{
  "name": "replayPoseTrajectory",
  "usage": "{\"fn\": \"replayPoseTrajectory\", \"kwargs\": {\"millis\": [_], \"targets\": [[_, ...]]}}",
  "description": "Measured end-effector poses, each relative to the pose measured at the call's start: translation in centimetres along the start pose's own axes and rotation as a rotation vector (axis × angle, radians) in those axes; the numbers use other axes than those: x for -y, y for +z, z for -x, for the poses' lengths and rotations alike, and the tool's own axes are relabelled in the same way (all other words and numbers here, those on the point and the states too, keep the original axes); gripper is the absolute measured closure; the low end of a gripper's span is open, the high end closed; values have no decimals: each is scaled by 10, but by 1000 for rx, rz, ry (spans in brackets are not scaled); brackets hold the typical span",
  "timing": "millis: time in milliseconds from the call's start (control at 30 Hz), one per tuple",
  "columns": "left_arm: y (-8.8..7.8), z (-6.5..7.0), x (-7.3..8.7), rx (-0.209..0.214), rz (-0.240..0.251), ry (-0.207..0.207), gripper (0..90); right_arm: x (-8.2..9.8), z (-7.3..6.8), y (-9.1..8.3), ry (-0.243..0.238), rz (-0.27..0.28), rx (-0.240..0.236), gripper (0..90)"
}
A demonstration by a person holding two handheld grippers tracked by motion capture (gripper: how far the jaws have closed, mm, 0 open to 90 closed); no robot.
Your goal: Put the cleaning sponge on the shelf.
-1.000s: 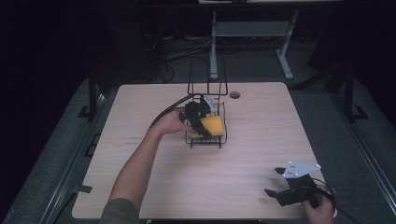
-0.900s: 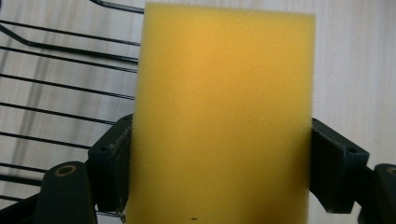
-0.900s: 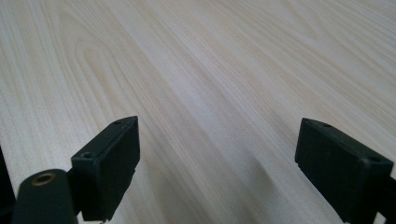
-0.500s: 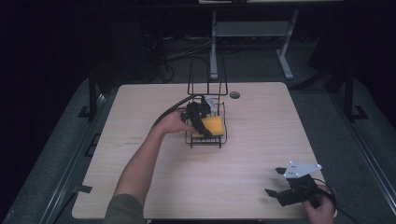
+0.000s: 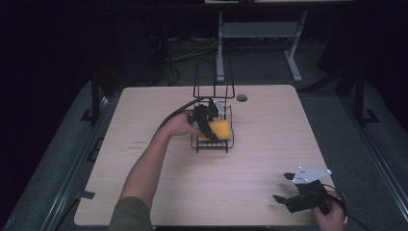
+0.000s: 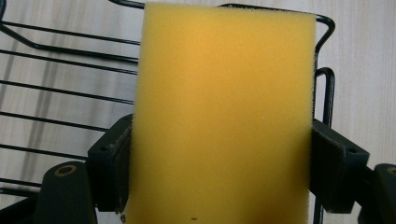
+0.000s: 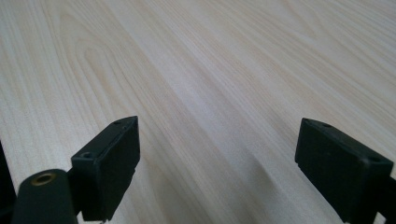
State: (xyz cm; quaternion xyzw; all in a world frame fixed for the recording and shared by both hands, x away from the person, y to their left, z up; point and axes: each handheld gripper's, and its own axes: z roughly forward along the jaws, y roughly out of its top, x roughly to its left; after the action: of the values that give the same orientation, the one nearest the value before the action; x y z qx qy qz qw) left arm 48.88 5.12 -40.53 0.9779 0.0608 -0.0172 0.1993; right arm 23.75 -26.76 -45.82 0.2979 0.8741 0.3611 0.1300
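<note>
A yellow sponge (image 5: 220, 130) (image 6: 224, 116) sits in my left gripper (image 5: 210, 129), which is shut on it; both jaws press its sides in the left gripper view. The sponge hangs over the low part of a black wire rack (image 5: 211, 143) (image 6: 56, 70) near the table's middle. My right gripper (image 5: 287, 188) (image 7: 219, 163) rests low at the table's near right corner, open, with bare wood between its jaws. A grey three-cornered plate (image 5: 310, 173) rides on top of it.
The light wooden table (image 5: 264, 144) (image 7: 210, 60) has a small round grommet (image 5: 242, 98) near its far edge. The rack's tall wire back (image 5: 214, 79) rises behind the sponge. A metal stand (image 5: 260, 33) and cables stand on the dark floor beyond.
My left gripper and the sponge have shifted slightly toward the near side within the rack. The right gripper has stayed in place.
</note>
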Motion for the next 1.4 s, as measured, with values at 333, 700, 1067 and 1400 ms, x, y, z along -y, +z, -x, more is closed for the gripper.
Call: {"fn": "replayPoseTrajectory", "kwargs": {"millis": [333,700,1067,1400], "targets": [[0,-2,1,5,-6,-8,208,0,-1,0,-4,-2,1,137],[2,-4,3,15,-8,-16,204,-1,-1,0,-6,-4,-2,137],[-1,-4,3,2,2,-21,197,0,-1,0,-5,-1,-3,137],[-9,-3,3,-15,37,-28,198,0,-2,1,-10,-7,-8,137]]}}
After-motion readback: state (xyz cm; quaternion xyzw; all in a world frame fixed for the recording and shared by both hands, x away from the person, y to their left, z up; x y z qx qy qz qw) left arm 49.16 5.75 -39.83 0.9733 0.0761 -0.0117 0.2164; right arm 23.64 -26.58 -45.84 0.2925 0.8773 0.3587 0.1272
